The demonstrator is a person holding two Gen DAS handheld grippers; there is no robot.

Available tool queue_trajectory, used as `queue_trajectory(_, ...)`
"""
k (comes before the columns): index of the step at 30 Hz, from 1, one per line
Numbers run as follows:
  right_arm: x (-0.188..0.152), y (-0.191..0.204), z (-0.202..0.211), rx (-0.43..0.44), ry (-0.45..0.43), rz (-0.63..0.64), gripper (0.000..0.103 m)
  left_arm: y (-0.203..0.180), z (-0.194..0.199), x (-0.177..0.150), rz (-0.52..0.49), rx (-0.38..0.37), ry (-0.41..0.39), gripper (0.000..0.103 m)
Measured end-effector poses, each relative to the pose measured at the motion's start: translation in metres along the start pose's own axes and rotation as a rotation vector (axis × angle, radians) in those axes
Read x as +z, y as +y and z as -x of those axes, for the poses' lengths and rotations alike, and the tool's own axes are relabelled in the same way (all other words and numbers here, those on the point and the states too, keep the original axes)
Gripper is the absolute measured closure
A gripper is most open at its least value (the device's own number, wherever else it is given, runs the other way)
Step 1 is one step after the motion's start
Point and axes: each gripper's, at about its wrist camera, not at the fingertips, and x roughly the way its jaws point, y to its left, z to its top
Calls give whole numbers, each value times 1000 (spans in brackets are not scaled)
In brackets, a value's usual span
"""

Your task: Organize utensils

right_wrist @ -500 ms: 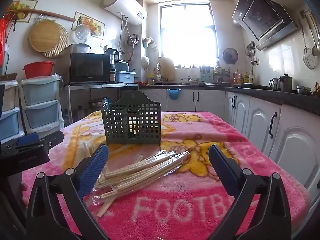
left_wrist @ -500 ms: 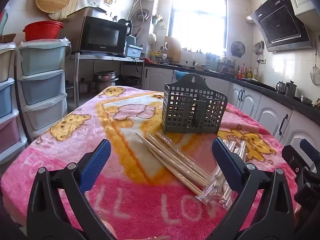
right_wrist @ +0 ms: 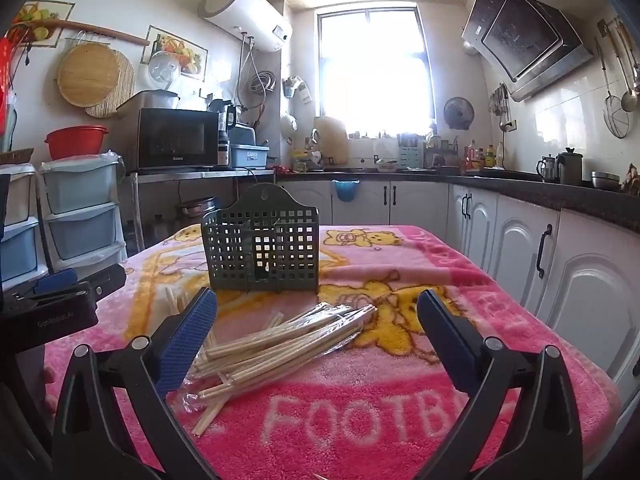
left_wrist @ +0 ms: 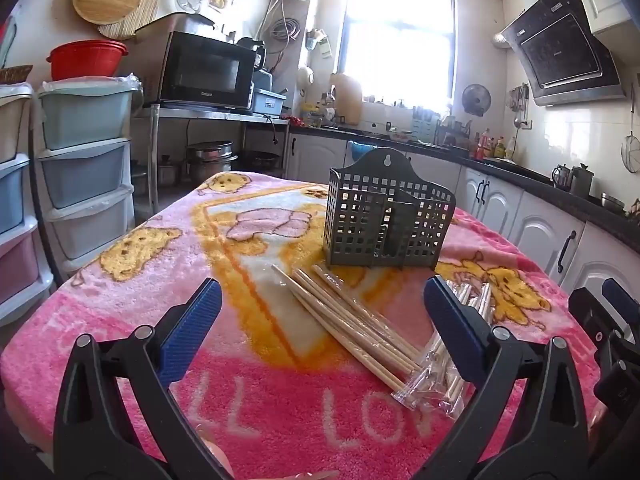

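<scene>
A: Gripper status?
B: left gripper (left_wrist: 322, 322) and right gripper (right_wrist: 316, 328) both spread wide, nothing held.
A: Utensils?
B: chopsticks (right_wrist: 280, 346) loose on pink blanket (right_wrist: 360, 420), just in front of upright grey holder (right_wrist: 262, 250).

Blanket (left_wrist: 140, 292) – fluffy pink pile cloth. Chopsticks (left_wrist: 352, 324) – pale bare wood, some in glossy clear wrap. Holder (left_wrist: 388, 220) – matt grey perforated plastic.

Bright window (right_wrist: 374, 68), white cabinets (right_wrist: 520, 240), microwave (left_wrist: 206, 70), stacked drawers (left_wrist: 86, 152)
</scene>
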Motion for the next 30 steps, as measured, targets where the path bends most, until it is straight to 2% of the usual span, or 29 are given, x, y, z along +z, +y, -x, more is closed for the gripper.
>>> queue_trajectory(30, 4, -1, 3, 6, -9, -2, 6, 2, 1, 3, -4, 1, -3, 10)
